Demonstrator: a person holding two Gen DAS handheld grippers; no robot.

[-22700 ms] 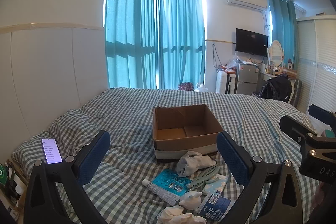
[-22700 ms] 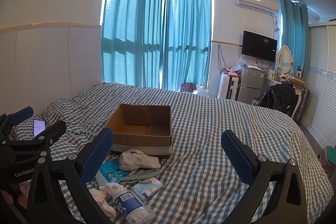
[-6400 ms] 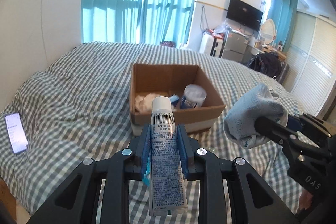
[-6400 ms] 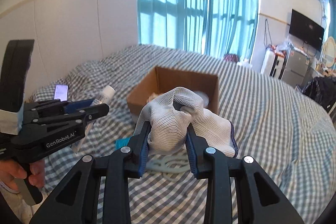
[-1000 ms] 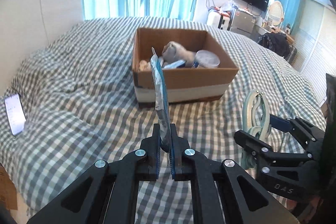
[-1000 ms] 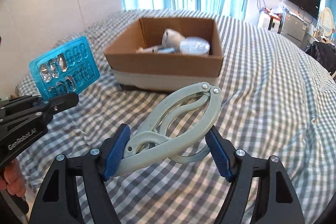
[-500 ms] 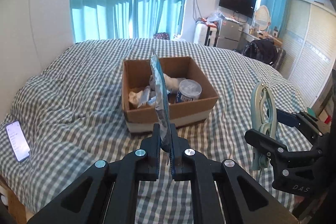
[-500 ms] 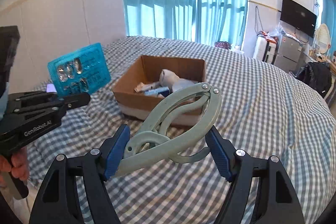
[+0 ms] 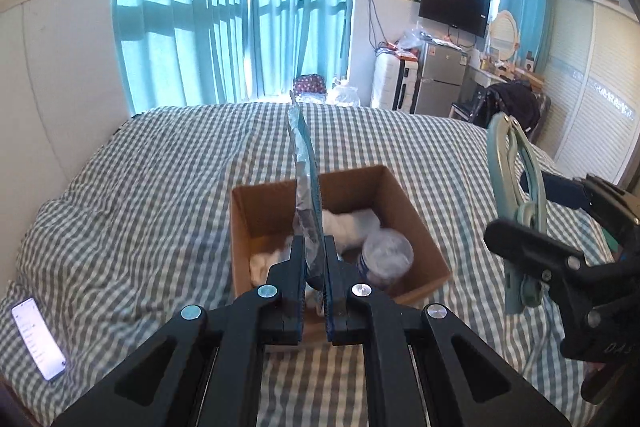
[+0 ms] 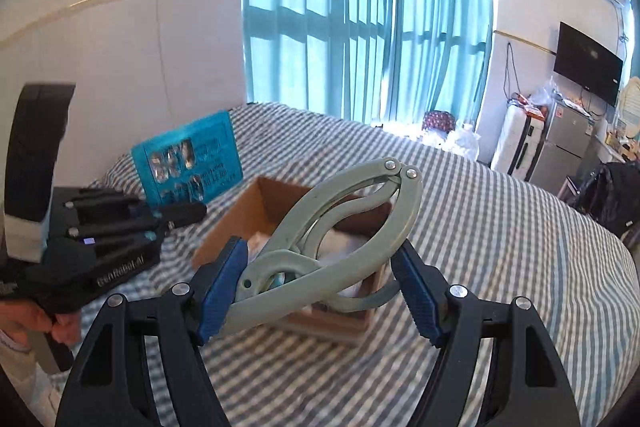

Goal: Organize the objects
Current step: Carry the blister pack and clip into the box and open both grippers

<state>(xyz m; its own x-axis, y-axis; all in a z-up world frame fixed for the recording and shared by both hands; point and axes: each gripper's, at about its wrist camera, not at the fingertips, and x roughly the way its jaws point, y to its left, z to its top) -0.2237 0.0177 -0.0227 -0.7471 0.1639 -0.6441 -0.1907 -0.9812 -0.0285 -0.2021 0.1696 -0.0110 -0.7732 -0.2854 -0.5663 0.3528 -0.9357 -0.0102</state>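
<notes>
Left wrist: left gripper (image 9: 313,269) was nearly closed, pinching a blister pack (image 9: 305,163) edge-on, upright above the cardboard box (image 9: 404,187) on the bed (image 9: 140,187).

Right wrist: right gripper (image 10: 320,285) sat half spread, clamping a grey-green clip (image 10: 340,227) over the box.

A: What sits in the cardboard box (image 9: 404,199)?
B: Partly hidden behind the blister pack (image 9: 306,187); the print on it (image 10: 190,157) is blurred.
A: The phone (image 9: 38,339) screen?
B: Too small to read
</notes>
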